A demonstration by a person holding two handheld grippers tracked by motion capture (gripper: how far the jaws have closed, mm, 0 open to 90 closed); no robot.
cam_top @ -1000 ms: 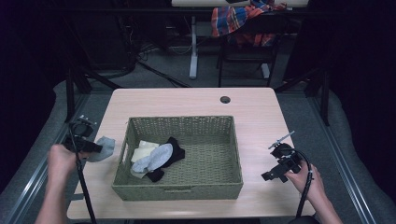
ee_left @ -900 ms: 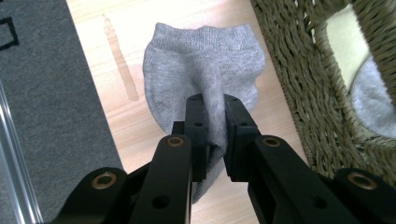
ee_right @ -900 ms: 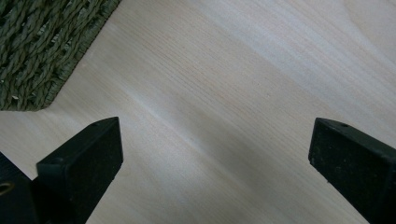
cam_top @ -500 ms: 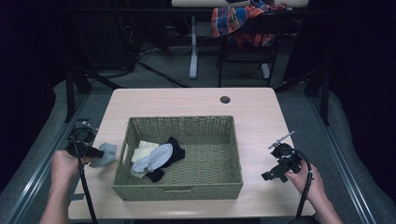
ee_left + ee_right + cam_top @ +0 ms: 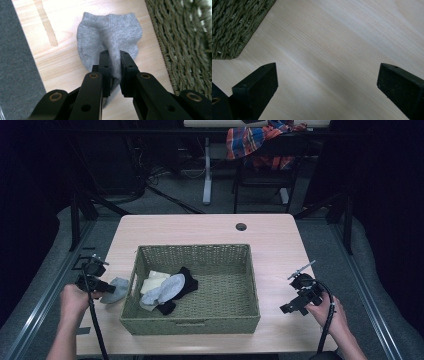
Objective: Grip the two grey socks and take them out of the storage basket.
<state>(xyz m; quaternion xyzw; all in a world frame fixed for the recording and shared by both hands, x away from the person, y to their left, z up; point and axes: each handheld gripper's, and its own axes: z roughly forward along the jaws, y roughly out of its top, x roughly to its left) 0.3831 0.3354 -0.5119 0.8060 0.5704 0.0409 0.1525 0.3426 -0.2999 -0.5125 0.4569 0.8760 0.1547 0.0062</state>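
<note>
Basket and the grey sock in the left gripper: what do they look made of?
Basket: looks like woven wicker or seagrass, olive-green and matte, with twisted strands visible. Grey sock: soft knit fabric, likely cotton blend, with a ribbed cuff; it bunches between the left gripper's jaws.

L tongs clamped tight — R tongs spread wide.

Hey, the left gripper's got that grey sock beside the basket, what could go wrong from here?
1. The left gripper pinches only a narrow fold of the grey sock, so it may slip out when lifted.
2. The sock lies close to the basket wall; dangling fabric might snag on the woven rim on the way over.
3. The right gripper is open above the bare table, too far off to help quickly.
</note>
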